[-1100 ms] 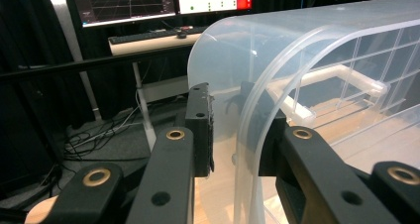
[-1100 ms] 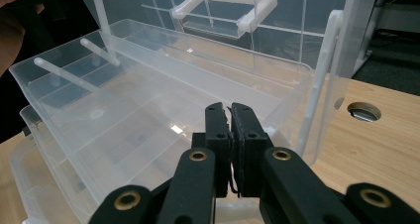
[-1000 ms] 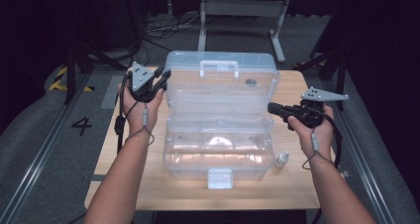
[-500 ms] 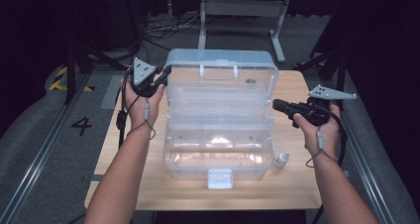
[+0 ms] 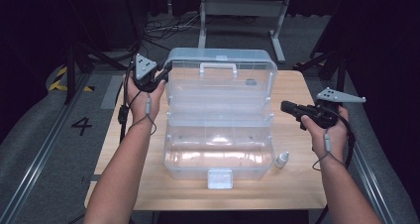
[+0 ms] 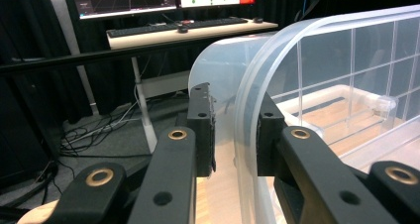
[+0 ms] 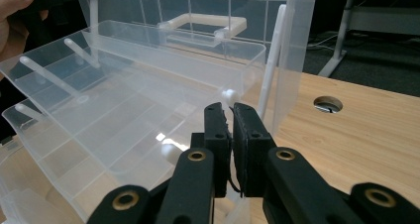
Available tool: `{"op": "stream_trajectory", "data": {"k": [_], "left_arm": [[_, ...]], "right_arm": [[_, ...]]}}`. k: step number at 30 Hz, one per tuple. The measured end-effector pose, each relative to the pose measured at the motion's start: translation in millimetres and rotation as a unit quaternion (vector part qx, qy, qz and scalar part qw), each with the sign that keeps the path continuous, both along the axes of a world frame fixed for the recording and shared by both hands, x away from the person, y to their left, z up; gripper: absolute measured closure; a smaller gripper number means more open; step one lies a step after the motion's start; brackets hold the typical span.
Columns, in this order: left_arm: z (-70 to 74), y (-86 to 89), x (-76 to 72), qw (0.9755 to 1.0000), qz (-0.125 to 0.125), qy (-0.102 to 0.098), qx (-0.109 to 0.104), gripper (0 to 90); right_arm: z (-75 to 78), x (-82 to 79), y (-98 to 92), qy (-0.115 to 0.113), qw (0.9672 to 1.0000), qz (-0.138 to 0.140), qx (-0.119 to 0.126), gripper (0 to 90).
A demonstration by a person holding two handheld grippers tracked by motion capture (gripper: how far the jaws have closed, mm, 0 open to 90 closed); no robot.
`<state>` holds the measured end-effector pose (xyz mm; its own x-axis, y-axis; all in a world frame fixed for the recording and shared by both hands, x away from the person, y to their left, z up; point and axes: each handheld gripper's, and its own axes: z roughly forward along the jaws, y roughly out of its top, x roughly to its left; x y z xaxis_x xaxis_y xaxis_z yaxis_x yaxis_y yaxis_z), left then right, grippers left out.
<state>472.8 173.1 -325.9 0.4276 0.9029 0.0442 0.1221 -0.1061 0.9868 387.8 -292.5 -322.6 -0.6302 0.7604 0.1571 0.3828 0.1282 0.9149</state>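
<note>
Clear plastic box lid [image 6: 297, 75] rim between left gripper [image 6: 233, 130] jaws, clamped, right gripper [image 7: 232, 130] jaws nearly closed, empty

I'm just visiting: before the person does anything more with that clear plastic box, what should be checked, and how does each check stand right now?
1. Lid is open: the clear box has its lid raised. Ok.
2. Left gripper straddles the lid's edge: one jaw on each side of the wall. Ok.
3. Left gripper pinches the lid firmly: a gap shows beside one jaw. Cannot tell.
4. Right gripper carries nothing: jaws nearly together, nothing between them. Ok.
5. Right gripper is off the box: in the high view it hangs to the right of the trays. Ok.
6. Small bottle is out of the way: it stands on the table close to the box's front right corner. Cannot tell.
</note>
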Motion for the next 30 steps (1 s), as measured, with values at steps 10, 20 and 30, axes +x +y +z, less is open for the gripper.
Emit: {"op": "stream_trajectory", "data": {"k": [10,20,30], "left_arm": [[-7.6,2.2,14.5,0.9999,-0.005,-0.003,-0.012,76.5],[-9.2,-0.6,25.1,1.0,0.001,0.002,0.007,77.0],[-17.3,-0.6,40.4,0.9998,0.004,0.016,0.01,78.8]], "right_arm": [[-7.5,-2.5,-11.4,0.009,0.9999,-0.012,-0.004,85.5],[-11.3,-1.0,-16.5,0.014,0.9997,-0.017,-0.005,85.4],[-16.4,-4.5,-24.9,0.02,0.9993,-0.029,-0.008,85.3]]}}
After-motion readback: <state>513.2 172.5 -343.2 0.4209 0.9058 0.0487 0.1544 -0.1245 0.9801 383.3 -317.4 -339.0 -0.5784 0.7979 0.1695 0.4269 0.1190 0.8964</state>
